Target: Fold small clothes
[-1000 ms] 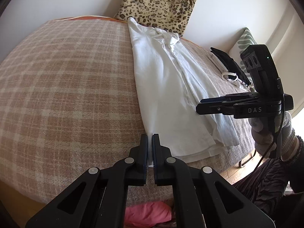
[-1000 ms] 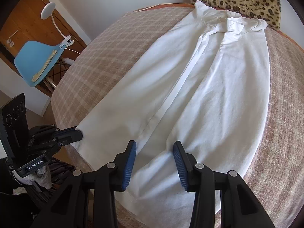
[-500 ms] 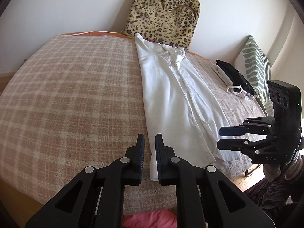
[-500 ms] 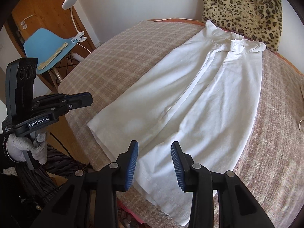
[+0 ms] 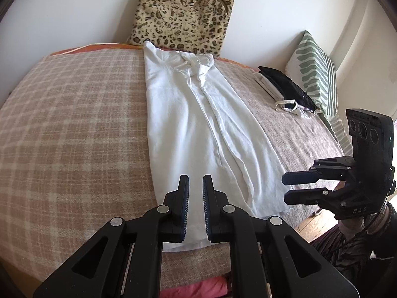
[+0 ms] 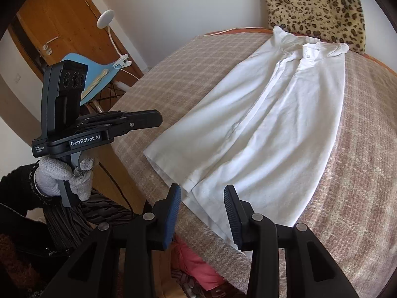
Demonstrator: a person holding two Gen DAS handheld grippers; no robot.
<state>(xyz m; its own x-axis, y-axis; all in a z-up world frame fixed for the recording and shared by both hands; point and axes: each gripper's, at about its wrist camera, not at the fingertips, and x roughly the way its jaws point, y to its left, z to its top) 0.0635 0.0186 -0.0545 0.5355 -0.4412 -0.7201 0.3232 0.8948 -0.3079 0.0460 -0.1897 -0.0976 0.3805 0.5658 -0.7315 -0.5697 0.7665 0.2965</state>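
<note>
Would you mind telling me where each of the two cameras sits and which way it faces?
Left wrist: on the left gripper, looking down along the white garment toward the leopard cushion; the right gripper shows at the right.
Right wrist: on the right gripper, facing the garment's hem; the left gripper and a gloved hand show at the left.
Shared: garment, cushion, checked blanket.

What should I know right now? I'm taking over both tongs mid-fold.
Left tongs: jaws have just been opening, narrow gap, nothing between them.
Right tongs: open, empty, near the hem.
White shirt: flat on the plaid blanket, sides folded in to a long strip, collar by the leopard cushion.
Left to do: probably fold hem up toward collar, then add it to the folded pile.
</note>
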